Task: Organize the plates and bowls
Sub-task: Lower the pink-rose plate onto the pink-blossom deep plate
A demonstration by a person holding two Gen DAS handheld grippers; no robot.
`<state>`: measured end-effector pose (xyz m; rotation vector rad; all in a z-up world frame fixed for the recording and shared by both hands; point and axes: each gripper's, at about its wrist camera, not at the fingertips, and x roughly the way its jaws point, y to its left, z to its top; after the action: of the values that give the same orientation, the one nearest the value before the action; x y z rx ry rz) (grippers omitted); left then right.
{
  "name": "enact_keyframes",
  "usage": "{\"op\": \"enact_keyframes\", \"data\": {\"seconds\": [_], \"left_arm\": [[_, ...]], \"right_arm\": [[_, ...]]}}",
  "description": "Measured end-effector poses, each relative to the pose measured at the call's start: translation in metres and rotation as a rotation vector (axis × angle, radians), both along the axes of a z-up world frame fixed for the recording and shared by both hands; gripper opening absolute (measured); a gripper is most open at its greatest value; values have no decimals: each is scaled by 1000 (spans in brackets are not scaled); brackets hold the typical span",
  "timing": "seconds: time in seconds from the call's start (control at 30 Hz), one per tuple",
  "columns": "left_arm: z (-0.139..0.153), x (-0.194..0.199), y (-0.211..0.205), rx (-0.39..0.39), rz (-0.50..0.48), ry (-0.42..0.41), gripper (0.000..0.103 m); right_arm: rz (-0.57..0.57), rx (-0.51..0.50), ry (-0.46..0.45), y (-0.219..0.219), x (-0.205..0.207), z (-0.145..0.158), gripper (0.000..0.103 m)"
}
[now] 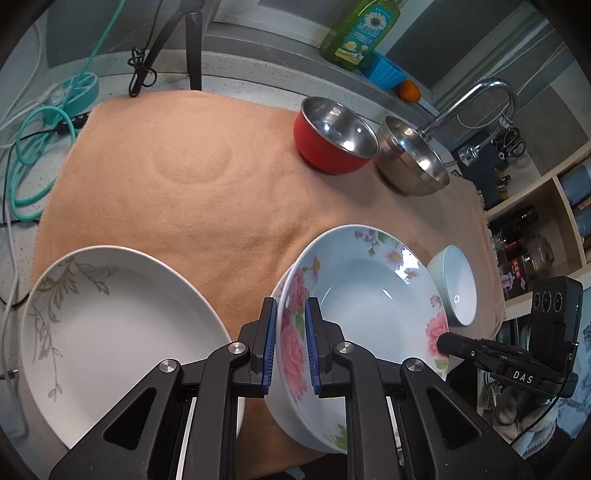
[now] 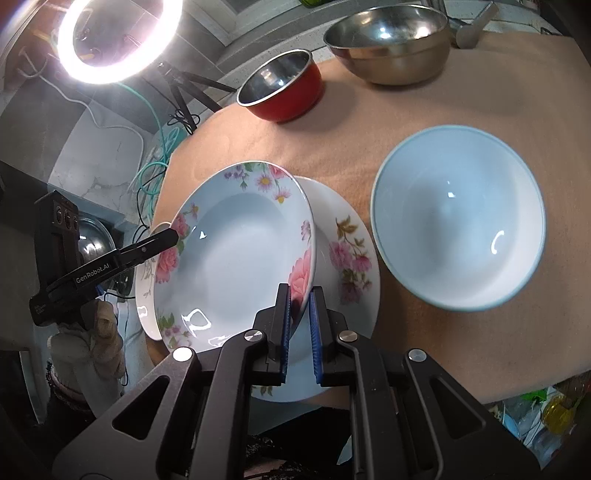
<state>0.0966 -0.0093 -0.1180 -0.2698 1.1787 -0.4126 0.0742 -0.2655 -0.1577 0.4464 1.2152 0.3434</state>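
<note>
A pale blue deep plate with pink flowers (image 1: 369, 295) (image 2: 236, 251) hangs tilted above the tan cloth, held from both sides. My left gripper (image 1: 291, 306) is shut on its left rim, and its tip (image 2: 171, 233) shows in the right wrist view. My right gripper (image 2: 300, 291) is shut on the opposite rim, its fingertip (image 1: 443, 341) visible in the left wrist view. Under the plate lies a white flowered plate (image 2: 351, 254). Left of it sits a white plate with a grey leaf pattern (image 1: 110, 325). A pale blue bowl (image 2: 458, 218) (image 1: 458, 284) stands to the right.
A red bowl (image 1: 332, 136) (image 2: 284, 85) and a steel bowl (image 1: 410, 158) (image 2: 391, 40) stand at the cloth's far side. Behind them are a faucet (image 1: 480, 96) and a green soap bottle (image 1: 358, 29). Cables (image 1: 40, 155), a tripod (image 1: 192, 44) and a ring light (image 2: 118, 37) are at the left.
</note>
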Motion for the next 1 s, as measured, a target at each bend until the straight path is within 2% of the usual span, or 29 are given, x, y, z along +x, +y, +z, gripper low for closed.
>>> {"op": "enact_keyframes", "data": {"seconds": [1.0], "left_arm": [[-17,-6,-20,73,-50,12,13]], "right_arm": [[7,-37,44,-7,-8,-18,10]]}}
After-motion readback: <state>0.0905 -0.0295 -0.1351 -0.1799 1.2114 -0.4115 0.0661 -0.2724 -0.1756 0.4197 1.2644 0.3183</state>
